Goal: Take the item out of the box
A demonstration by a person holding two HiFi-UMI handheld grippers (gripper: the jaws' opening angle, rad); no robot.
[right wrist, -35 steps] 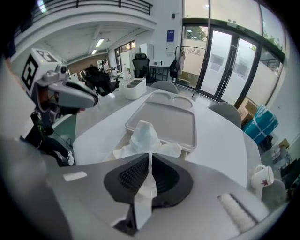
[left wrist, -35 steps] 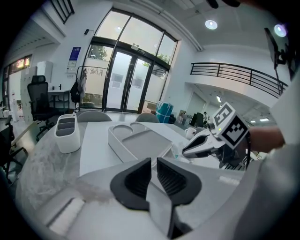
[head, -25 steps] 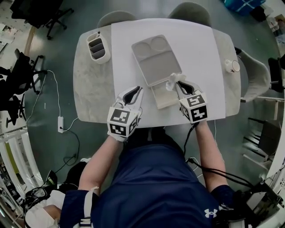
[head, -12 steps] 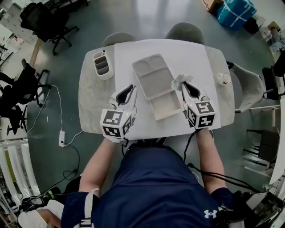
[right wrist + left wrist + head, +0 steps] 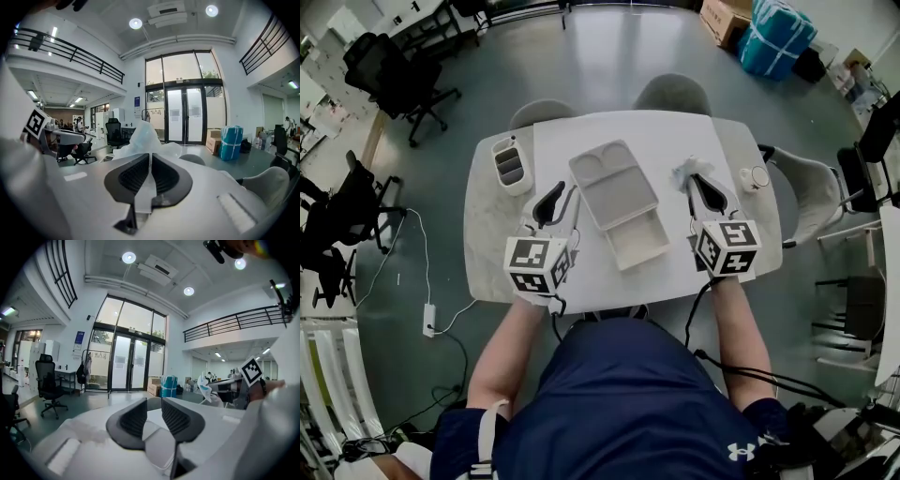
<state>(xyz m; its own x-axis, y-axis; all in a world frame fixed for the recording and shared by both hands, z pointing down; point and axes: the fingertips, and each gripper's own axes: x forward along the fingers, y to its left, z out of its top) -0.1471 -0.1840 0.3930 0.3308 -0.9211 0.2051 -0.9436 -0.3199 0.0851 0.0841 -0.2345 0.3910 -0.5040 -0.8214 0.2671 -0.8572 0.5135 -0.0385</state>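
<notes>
Already out: the crumpled white item point(image 5: 688, 170) sits at the tip of the right gripper point(image 5: 701, 184), whose jaws are pinched together on a thin fold of it. It is held off the right side of the open box point(image 5: 634, 244), not over it. The bulk bunches forward past the jaw tips, with no clear long axis. The left gripper point(image 5: 553, 199) is on the box's other side; its jaws have just been opening, with nothing between them. Set-down looks like the right hand's job, onto the bare table point(image 5: 755, 211) just beside.
</notes>
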